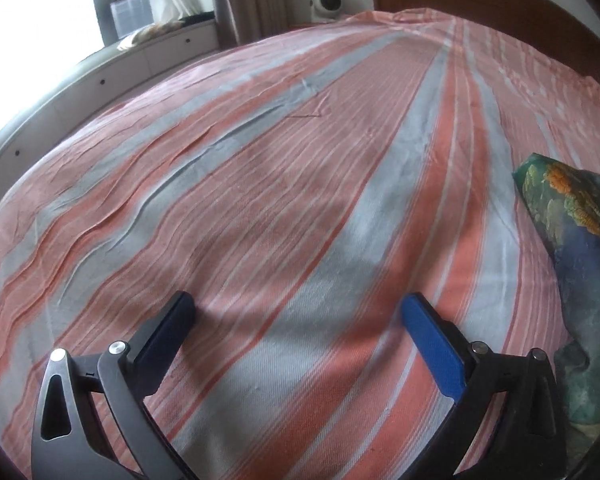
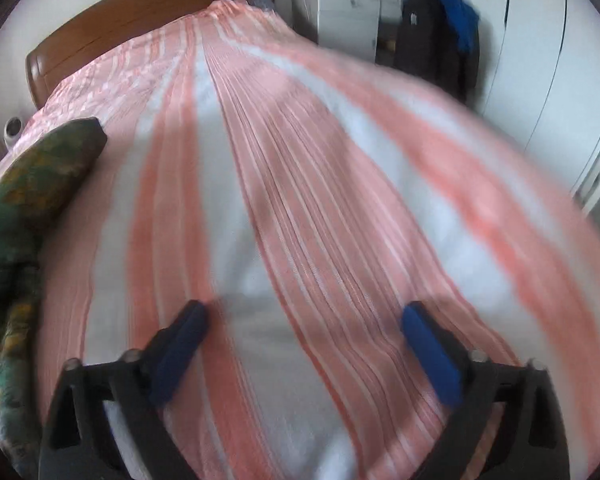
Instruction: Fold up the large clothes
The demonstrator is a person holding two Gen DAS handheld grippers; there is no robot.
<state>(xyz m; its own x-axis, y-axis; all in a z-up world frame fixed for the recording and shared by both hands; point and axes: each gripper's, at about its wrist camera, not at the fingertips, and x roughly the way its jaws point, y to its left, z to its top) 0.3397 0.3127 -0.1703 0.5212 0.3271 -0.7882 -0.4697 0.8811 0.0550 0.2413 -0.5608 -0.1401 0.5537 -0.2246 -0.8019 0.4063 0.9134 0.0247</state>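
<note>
Two grippers, left gripper [image 1: 298,306] and right gripper [image 2: 304,316], both hold their jaws apart over one striped bed sheet [image 1: 280,184], with one green patterned garment [image 1: 576,240] at 3 o'clock.

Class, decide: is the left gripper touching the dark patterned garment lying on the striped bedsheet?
Apart. The left wrist view shows the left gripper open over bare striped bedsheet, with sheet visible between its right finger and the patterned garment.
</note>
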